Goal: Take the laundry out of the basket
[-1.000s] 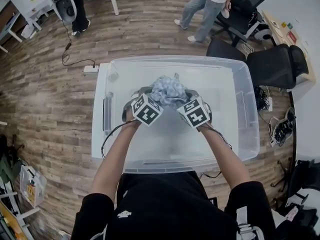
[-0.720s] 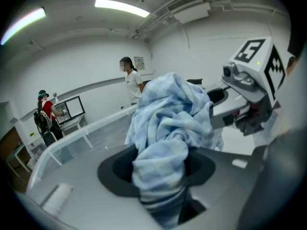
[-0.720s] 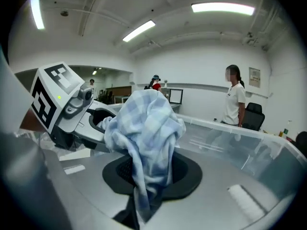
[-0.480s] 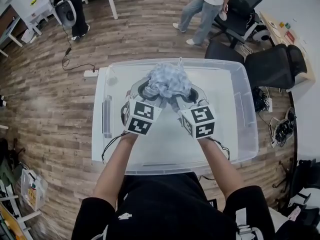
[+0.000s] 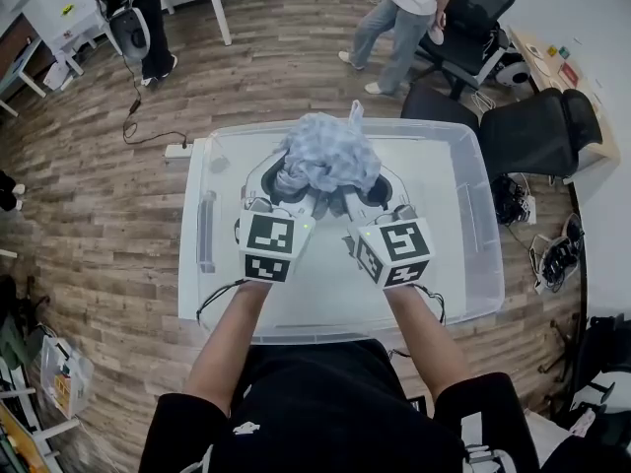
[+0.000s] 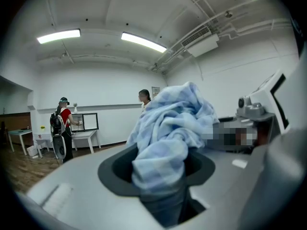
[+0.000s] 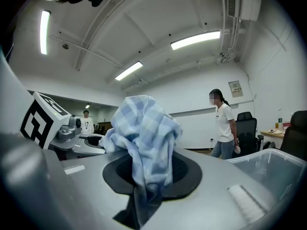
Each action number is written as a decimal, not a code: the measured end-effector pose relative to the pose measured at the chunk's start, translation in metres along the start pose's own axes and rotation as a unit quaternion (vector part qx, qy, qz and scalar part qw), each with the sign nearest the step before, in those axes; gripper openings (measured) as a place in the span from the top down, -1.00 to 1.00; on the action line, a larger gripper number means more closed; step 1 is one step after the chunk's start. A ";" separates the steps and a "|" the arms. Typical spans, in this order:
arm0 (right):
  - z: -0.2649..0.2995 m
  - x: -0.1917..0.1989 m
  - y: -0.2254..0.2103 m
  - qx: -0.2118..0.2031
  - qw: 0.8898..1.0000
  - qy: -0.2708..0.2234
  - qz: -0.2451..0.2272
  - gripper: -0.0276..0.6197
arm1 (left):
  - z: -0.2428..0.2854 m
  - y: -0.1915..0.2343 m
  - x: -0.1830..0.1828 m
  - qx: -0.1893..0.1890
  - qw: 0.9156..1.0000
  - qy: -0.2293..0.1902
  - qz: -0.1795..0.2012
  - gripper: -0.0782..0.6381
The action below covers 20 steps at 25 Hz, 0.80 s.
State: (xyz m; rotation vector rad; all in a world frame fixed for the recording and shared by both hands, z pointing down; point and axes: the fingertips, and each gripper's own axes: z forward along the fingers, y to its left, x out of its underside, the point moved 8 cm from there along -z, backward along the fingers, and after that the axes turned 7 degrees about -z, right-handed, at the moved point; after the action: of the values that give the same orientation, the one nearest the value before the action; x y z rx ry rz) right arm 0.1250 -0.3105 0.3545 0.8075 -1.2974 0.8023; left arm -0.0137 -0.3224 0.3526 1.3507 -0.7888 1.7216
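A crumpled blue-and-white checked cloth [image 5: 330, 151] hangs bunched above the far half of the clear plastic basket [image 5: 480, 227]. Both grippers hold it from the near side. My left gripper [image 5: 288, 183] is shut on the cloth's left part, which fills its jaws in the left gripper view [image 6: 165, 138]. My right gripper [image 5: 357, 191] is shut on its right part, and the fabric [image 7: 144, 133] runs down between the jaws there. The two marker cubes sit side by side over the basket's middle. No other laundry shows through the basket's floor.
The basket rests on a white table [image 5: 189, 264]. Black office chairs [image 5: 537, 131] stand at the far right, where a person [image 5: 409, 13] walks. Another person [image 5: 133, 18] stands far left. A power strip [image 5: 178, 149] and cable lie on the wooden floor.
Both grippers have risen and moved away from me with the cloth. The bundle has come up from inside the basket to above its far rim.
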 end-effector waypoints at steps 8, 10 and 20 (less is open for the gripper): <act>-0.019 -0.008 -0.002 -0.004 0.999 -0.029 0.012 0.66 | -0.014 -0.018 -0.008 -0.016 0.999 -0.031 -0.026 0.19; -0.025 -0.009 -0.002 -0.009 0.999 -0.033 0.009 0.66 | -0.017 -0.024 -0.009 -0.019 0.999 -0.036 -0.026 0.19; -0.045 -0.005 -0.002 -0.037 0.998 -0.040 0.009 0.66 | -0.034 -0.045 -0.005 -0.045 0.998 -0.039 -0.022 0.19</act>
State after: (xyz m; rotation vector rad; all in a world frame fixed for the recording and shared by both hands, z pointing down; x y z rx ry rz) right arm 0.1482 -0.2733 0.3447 0.7761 -1.3994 0.7381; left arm 0.0096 -0.2731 0.3393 1.3714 -0.8635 1.5879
